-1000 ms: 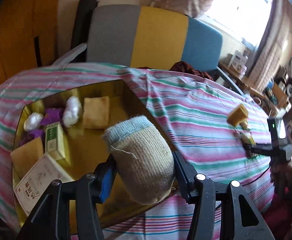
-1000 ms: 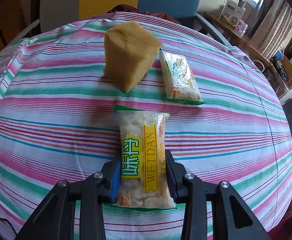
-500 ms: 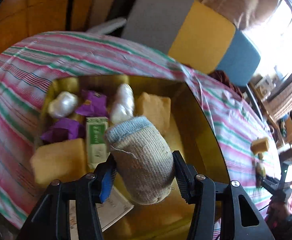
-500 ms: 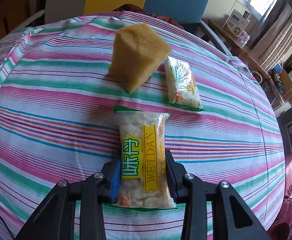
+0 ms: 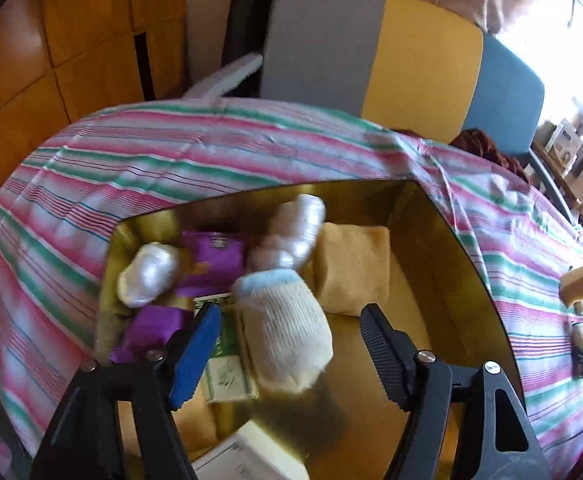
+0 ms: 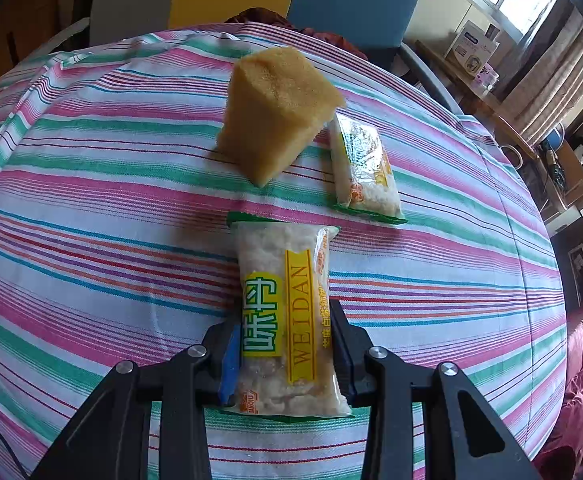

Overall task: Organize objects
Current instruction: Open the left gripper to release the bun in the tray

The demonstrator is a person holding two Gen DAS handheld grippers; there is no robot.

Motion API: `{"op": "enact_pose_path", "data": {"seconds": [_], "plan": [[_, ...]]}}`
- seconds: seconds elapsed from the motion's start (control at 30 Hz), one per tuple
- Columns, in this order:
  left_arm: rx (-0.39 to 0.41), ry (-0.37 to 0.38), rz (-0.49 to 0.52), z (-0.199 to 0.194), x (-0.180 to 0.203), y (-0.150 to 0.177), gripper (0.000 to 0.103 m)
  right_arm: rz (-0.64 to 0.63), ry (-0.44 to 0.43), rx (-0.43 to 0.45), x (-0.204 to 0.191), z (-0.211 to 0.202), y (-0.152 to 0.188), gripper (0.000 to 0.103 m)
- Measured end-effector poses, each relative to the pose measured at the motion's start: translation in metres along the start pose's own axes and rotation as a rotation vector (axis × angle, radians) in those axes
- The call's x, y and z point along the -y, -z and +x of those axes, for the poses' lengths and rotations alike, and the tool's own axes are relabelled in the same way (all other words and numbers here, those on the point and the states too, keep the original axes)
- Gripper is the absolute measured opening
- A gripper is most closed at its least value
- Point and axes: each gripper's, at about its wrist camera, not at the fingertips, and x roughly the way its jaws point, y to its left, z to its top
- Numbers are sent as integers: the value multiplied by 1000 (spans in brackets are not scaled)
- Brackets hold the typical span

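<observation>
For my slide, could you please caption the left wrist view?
Open left gripper releasing a rolled sock over the gold tray.

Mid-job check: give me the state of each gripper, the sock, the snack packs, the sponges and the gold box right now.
left gripper: open, over the box.
sock: released, between the jaws, in the box.
gold box: open-topped, partly filled.
right gripper: shut on the Weidan snack pack.
second snack pack: flat on the cloth, sealed.
sponge block: loose on the cloth.
sponge in box: lying flat.

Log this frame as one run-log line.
left hand-held gripper: open, sock released over gold tray | right hand-held gripper: shut on snack packet | sponge on table
</observation>
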Motion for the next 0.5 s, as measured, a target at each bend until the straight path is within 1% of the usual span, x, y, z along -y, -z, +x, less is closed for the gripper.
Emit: {"op": "enact_pose_path", "data": {"seconds": [0.13,0.23,0.33,0.37,0.4,0.43,0.5], "plan": [[76,-12,-9,-28,-7,17,73,-12,15,2,-4,-2,2,39],[107,-14,-14,-45,-8,33,73,-22,36,-1,-7,-4,2,38],[147,-34,-11,-61,-12,47,73,-14,53,-23,-10,-6,1,38],[152,-40,-10,-65,-14,51,73,3,28,-33,-10,-9,-1,38],[155,-42,-7,-67,-15,53,73,28,-15,-36,-12,-12,-4,38],[159,-44,0,-71,-17,56,73,59,-62,-30,-15,-18,-8,38],[168,-57,17,-76,-20,60,73,79,-121,-6,-28,-32,-14,38]]}}
